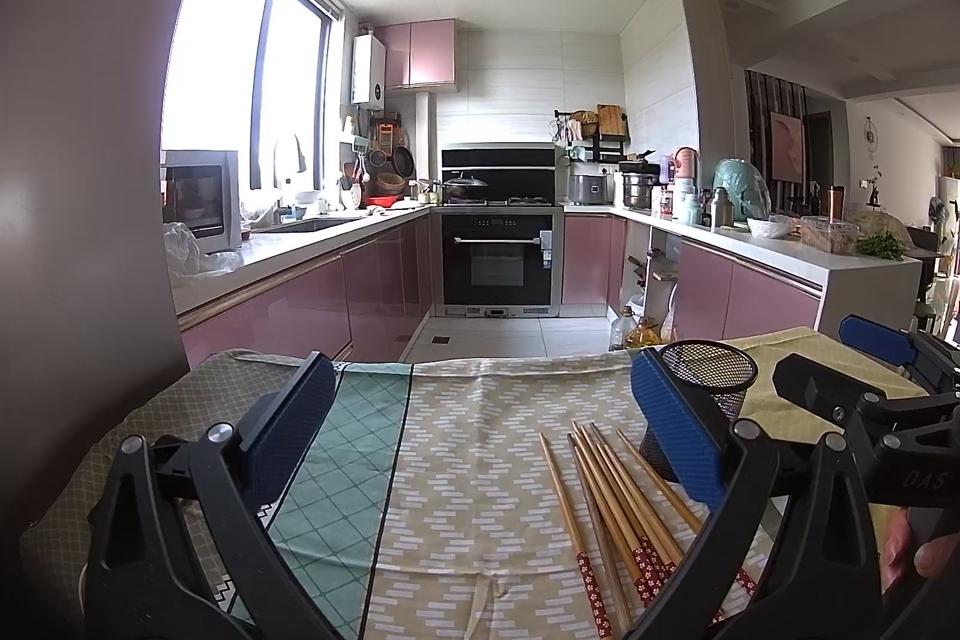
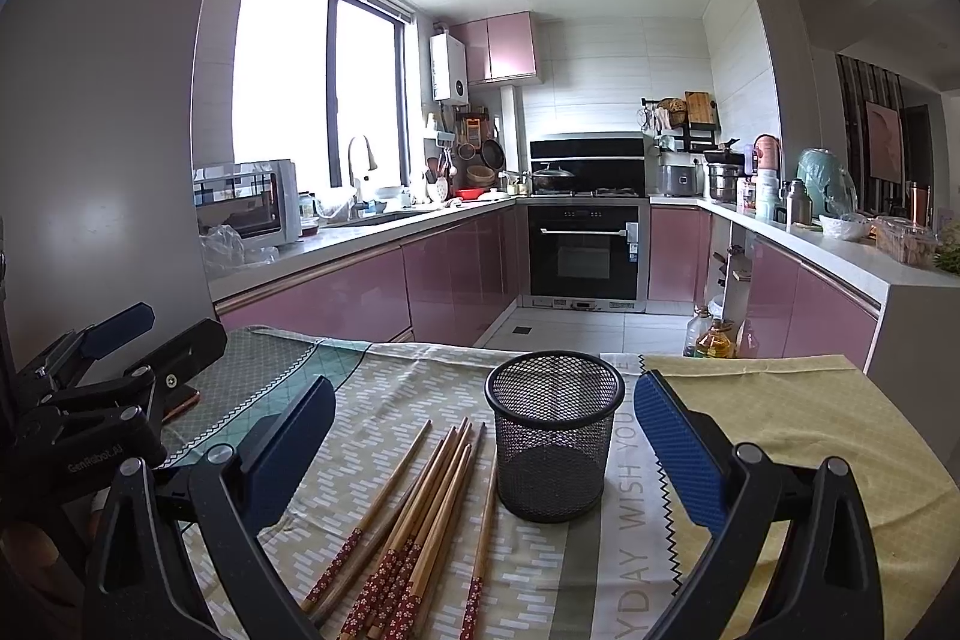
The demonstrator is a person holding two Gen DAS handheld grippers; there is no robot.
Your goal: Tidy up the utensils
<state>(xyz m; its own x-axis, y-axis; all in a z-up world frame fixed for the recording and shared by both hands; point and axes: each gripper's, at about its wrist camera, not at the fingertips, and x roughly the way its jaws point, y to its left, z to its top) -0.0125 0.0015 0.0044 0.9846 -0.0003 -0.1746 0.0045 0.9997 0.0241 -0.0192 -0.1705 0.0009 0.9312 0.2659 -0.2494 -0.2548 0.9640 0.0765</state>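
Observation:
Several wooden chopsticks (image 2: pixel 420 514) with red patterned ends lie in a loose bundle on the patterned cloth, left of an upright, empty black mesh holder (image 2: pixel 552 436). In the left wrist view the chopsticks (image 1: pixel 618 508) lie right of centre, with the holder (image 1: pixel 708 394) partly hidden behind the right finger. My left gripper (image 1: pixel 480 430) is open and empty above the cloth. My right gripper (image 2: pixel 480 442) is open and empty, its fingers either side of the holder and chopsticks, touching neither.
The table is covered by a cloth (image 2: pixel 780 430) in green, beige and yellow panels. The other gripper shows at each view's side: the right one (image 1: pixel 870 388) and the left one (image 2: pixel 108 370). Oil bottles (image 2: pixel 711 337) stand on the floor beyond the table's far edge.

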